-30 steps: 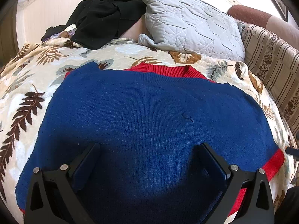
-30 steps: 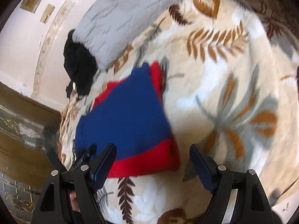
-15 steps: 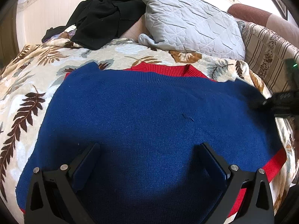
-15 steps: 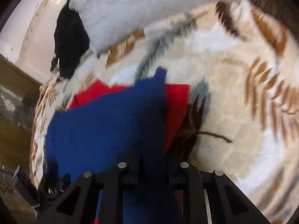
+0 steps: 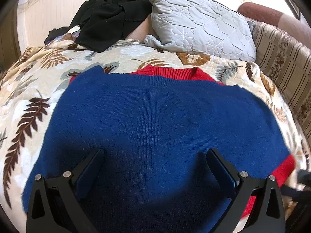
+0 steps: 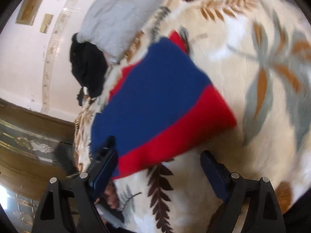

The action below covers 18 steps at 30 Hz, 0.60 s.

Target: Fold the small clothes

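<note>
A blue knit sweater (image 5: 155, 128) with red collar and red hem lies folded flat on the leaf-patterned blanket (image 5: 29, 101). My left gripper (image 5: 155, 165) is open and empty, hovering low over the sweater's near part. In the right wrist view the sweater (image 6: 155, 97) shows with its red hem band (image 6: 184, 134) toward me. My right gripper (image 6: 158, 167) is open and empty, just off the hem's edge above the blanket (image 6: 262, 106). The right wrist view is motion-blurred.
A grey quilted pillow (image 5: 198, 23) and a heap of black clothes (image 5: 110, 17) lie at the bed's far end. A striped cushion (image 5: 281, 62) runs along the right. The right wrist view shows the pillow (image 6: 120, 19), a white wall and a dark wood panel (image 6: 29, 132).
Half a second ago my right gripper was shut on the sweater's blue edge at the far right. It has let go, opened and pulled back to the red hem side. The left gripper stayed put.
</note>
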Motion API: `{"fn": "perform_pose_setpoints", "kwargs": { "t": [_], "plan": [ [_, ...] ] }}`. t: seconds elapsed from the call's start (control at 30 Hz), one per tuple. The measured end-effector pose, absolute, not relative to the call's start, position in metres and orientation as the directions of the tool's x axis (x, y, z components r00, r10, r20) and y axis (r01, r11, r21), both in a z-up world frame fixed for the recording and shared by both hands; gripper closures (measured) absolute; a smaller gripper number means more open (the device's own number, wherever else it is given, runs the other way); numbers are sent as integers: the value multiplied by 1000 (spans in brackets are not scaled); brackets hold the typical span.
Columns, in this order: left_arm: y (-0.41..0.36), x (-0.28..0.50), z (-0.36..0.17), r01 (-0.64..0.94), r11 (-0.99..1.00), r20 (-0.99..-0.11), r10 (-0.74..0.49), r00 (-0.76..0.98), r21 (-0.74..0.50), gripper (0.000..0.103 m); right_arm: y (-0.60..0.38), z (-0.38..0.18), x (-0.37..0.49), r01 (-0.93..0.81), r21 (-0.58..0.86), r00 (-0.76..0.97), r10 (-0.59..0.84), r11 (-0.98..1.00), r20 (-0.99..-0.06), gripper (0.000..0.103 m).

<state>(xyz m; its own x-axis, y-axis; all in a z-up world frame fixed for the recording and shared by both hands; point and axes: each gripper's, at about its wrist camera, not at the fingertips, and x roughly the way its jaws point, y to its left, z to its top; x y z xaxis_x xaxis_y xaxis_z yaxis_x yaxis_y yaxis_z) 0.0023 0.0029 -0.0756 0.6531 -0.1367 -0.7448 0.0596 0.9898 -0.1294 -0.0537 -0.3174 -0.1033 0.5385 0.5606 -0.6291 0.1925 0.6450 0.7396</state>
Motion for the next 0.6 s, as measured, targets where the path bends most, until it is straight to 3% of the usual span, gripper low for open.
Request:
{"fn": "perform_pose_setpoints", "kwargs": {
  "t": [0.07,0.13,0.2,0.23,0.27,0.33,0.47,0.53,0.6],
  "plan": [
    [10,-8,-59,52,978,-700,-182,691,-202,0,-318,-104,-44,192,759,571,558,623,-602,14],
    [8,-11,-54,46,983,-680,-156,716,-178,0,-314,-105,-33,205,755,589,537,623,-603,14],
    [1,3,-80,48,993,-755,-114,646,-108,0,-314,-111,-21,226,760,596,530,610,-603,16],
    [-3,8,-93,55,996,-789,-87,609,-68,0,-314,-112,-17,233,755,609,513,614,-605,20],
    [-9,5,-94,72,997,-764,-60,643,-18,0,-317,-112,-13,238,738,611,493,631,-619,25],
    [-11,7,-90,71,997,-768,-56,638,-14,0,-319,-115,-4,263,717,602,471,646,-645,55],
    [-7,8,-93,72,997,-763,-72,642,-34,0,-330,-115,0,283,709,592,464,646,-659,63],
    [-7,8,-93,71,997,-762,-71,644,-33,0,-322,-105,2,248,653,569,437,716,-696,88],
    [-6,7,-91,77,996,-764,-85,640,-47,0,-313,-84,1,200,596,586,392,777,-709,88]
  ]
}}
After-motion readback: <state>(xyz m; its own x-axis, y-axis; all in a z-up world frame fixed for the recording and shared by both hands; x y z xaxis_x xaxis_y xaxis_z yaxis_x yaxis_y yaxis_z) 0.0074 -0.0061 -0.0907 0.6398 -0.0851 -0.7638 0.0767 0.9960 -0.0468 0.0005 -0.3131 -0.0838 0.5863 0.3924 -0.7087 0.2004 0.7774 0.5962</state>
